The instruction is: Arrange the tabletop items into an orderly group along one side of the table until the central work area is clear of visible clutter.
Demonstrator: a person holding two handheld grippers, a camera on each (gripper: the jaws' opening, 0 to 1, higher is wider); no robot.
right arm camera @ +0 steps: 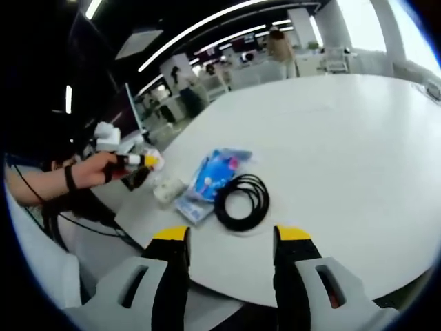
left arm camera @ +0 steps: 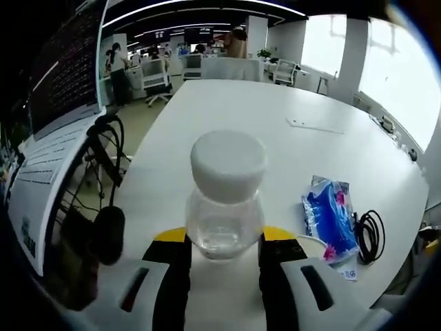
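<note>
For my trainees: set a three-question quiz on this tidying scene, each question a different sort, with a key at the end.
1. True or false: the left claw has its jaws on either side of a clear bottle with a white cap.
2. Multiple choice: in the right gripper view, what lies directly beside the blue tissue pack? A) a coiled black cable B) a mug C) a stapler
3. Fill in: the right claw is open and holds ____.

Key
1. True; the bottle stands between the jaws, though whether they press it is hard to tell.
2. A; the coiled black cable rests against the pack on the white table.
3. Nothing.
</note>
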